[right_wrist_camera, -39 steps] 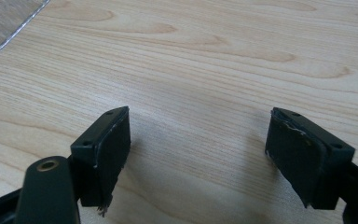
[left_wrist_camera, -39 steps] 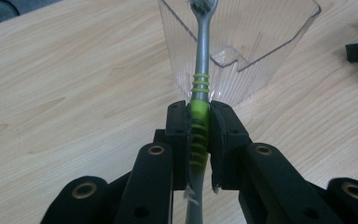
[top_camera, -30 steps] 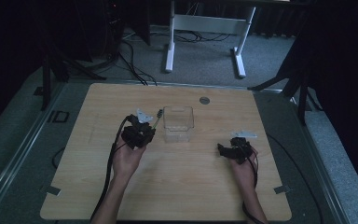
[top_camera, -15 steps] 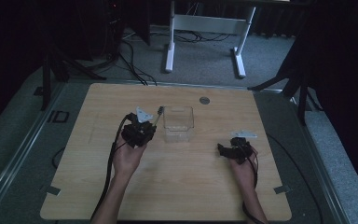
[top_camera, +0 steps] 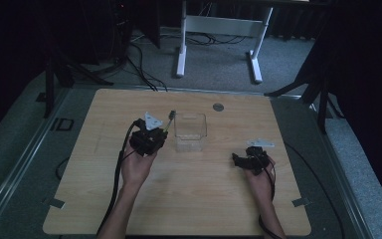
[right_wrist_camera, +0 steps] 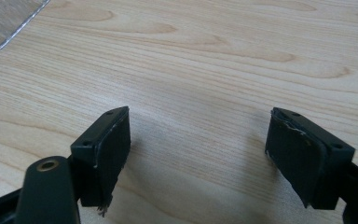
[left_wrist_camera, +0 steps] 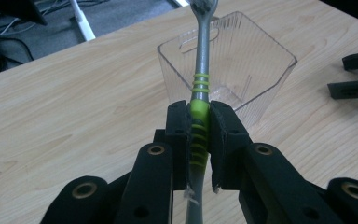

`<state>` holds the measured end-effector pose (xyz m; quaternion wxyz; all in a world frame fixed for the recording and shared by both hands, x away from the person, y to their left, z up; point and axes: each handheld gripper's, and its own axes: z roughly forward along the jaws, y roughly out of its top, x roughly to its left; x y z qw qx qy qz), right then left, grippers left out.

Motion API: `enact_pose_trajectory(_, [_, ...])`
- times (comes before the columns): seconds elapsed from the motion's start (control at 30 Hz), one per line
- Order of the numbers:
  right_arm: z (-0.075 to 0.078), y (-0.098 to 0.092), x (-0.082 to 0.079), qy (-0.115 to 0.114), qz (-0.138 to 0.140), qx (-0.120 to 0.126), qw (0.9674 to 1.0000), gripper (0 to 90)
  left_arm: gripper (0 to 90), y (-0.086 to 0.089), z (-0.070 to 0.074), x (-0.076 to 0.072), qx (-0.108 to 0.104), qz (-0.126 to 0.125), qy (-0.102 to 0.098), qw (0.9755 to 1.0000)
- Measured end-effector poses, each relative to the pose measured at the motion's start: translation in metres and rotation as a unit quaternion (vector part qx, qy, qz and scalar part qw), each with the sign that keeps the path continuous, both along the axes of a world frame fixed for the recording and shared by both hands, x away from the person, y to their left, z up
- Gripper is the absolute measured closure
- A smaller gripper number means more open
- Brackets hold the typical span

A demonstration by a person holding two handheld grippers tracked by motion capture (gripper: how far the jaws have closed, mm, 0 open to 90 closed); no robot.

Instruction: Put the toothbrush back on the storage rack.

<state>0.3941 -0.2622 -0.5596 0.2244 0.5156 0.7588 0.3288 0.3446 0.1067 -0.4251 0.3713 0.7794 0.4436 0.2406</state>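
Between the left tongs (left_wrist_camera: 199, 128), a toothbrush (left_wrist_camera: 200, 84) sits clamped.

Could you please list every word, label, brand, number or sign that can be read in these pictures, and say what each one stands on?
None: no readable text stands anywhere.
Toothbrush: green rings on the grey handle, no lettering.
Clear container: ribbed walls, no label.
Left gripper and right gripper: plain black jaws, no markings.
Table: bare wood grain; a small dark frame beside its left edge is too small to read.
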Motion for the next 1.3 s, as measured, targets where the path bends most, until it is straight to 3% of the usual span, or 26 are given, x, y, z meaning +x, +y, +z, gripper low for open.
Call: enact_pose_trajectory(1.3, [0.0, -0.0001, 0.0, 0.0, 0.0, 0.0, 1.0, 22.0, 78.8, -0.0042, 0.0043, 0.0015, -0.033, -0.024, -0.054, 0.9977])
